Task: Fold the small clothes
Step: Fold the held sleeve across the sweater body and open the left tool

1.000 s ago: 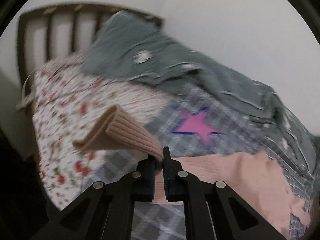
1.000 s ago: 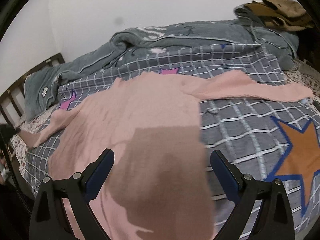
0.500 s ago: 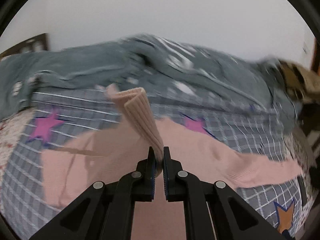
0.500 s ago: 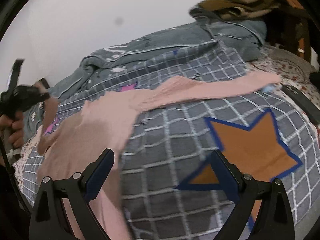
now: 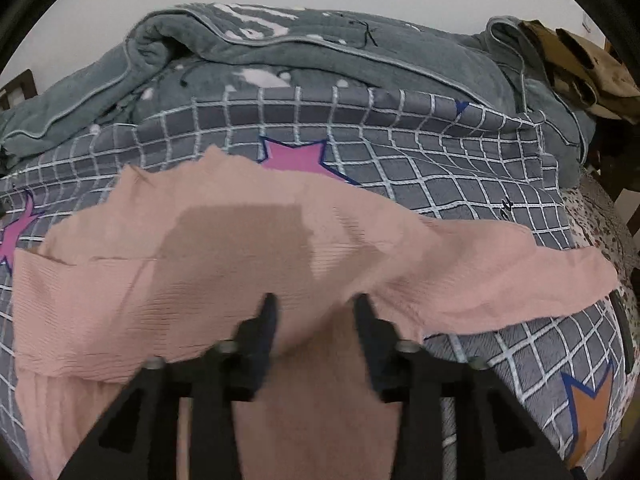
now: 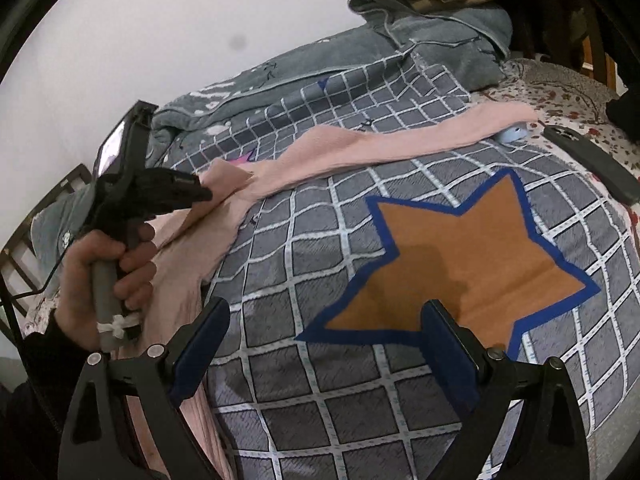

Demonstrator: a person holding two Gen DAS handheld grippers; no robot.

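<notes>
A pink ribbed top [image 5: 224, 280] lies spread on the checked duvet. One sleeve lies folded across its body, and the other sleeve [image 6: 400, 140] stretches out to the right. My left gripper [image 5: 316, 312] hovers just over the top's body. Its jaws are opening, and the pink fabric lies loose below and between them, not pinched. In the right wrist view, a hand [image 6: 100, 272] holds the left gripper [image 6: 200, 194] at the top's edge. My right gripper [image 6: 326, 332] stands open and empty above the orange star [image 6: 460, 248], to the right of the top.
The grey checked duvet [image 6: 288, 360] covers the bed. A bunched grey blanket [image 5: 320, 64] lies along the wall behind. A dark phone [image 6: 592, 164] and a small blue thing [image 6: 514, 134] lie near the stretched sleeve's end. Brown clothes [image 5: 580, 60] are piled at the far right.
My left gripper carried the pinched sleeve rightward over the top's body, then its jaws parted and the sleeve now lies flat. My right gripper swung right, off the top, over the orange star.
</notes>
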